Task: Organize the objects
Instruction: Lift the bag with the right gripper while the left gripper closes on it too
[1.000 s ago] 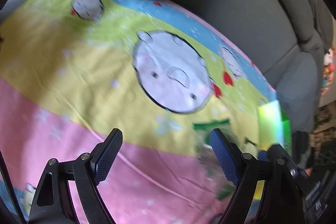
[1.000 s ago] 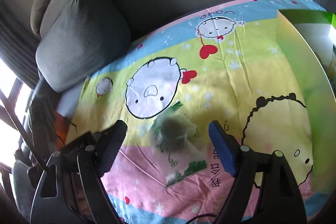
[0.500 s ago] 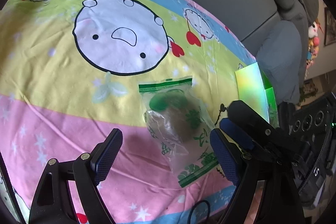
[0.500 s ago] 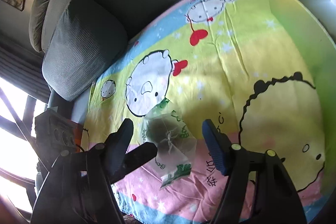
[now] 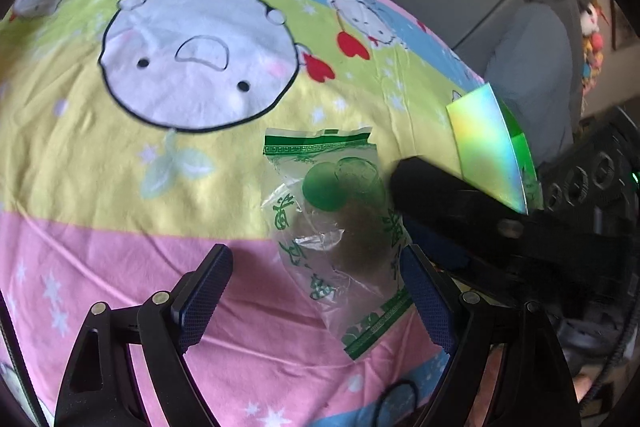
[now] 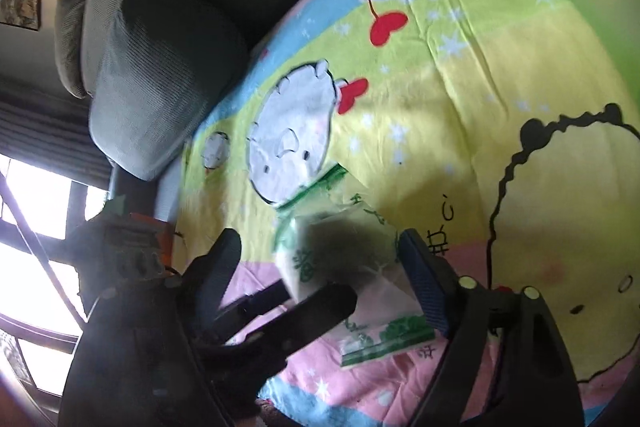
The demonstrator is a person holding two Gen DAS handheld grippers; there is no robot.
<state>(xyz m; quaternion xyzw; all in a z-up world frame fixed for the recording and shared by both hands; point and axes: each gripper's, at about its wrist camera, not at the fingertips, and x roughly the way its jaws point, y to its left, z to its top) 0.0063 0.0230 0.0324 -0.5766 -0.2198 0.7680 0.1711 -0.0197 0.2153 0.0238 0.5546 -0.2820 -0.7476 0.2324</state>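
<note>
Left wrist view: the left gripper (image 5: 316,287) hangs spread, empty, over a clear green-printed plastic snack packet (image 5: 340,227) lying on the pastel cartoon blanket (image 5: 120,187).

Right wrist view: the right gripper (image 6: 320,267) is opening around the packet (image 6: 344,259), pads clear of it.

The clear snack bag (image 5: 340,227) carries green printed Chinese characters down its face and a green patterned band at each end; the characters are too warped by the crinkled plastic to read. The cartoon bedsheet (image 6: 460,99) bears dark handwritten-style characters (image 6: 438,241) just beside the bag, also not legible
</note>
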